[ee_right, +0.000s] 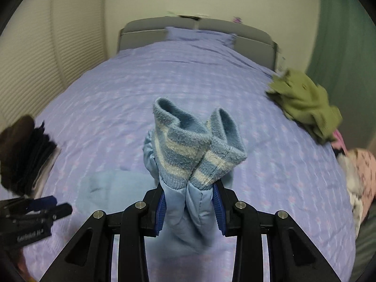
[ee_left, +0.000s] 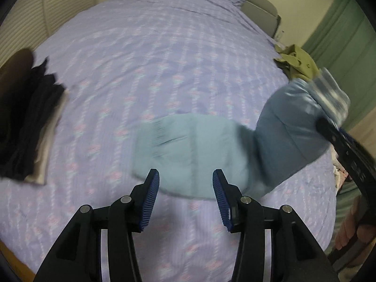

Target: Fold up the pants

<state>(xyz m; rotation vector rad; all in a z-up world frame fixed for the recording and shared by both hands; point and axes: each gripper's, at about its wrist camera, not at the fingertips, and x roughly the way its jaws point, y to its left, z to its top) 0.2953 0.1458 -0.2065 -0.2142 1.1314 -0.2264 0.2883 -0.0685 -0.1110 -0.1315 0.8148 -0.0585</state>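
Light blue padded pants point(ee_left: 197, 155) lie on the lilac bed, one end flat, the leg end lifted at the right. My right gripper point(ee_right: 190, 188) is shut on the pants point(ee_right: 188, 211) just below their striped knit cuffs point(ee_right: 185, 150), holding both cuffs upright above the bed. It also shows in the left wrist view point(ee_left: 329, 122) at the right, holding the raised legs. My left gripper point(ee_left: 185, 183) is open and empty, just above the near edge of the flat part. It shows in the right wrist view point(ee_right: 58, 205) at the lower left.
A stack of dark folded clothes point(ee_left: 28, 122) lies at the bed's left edge. A crumpled olive garment point(ee_right: 305, 103) lies at the right edge, with pink patterned clothes point(ee_right: 362, 174) beyond. A pillow point(ee_right: 199, 35) and grey headboard point(ee_right: 253, 37) stand at the far end.
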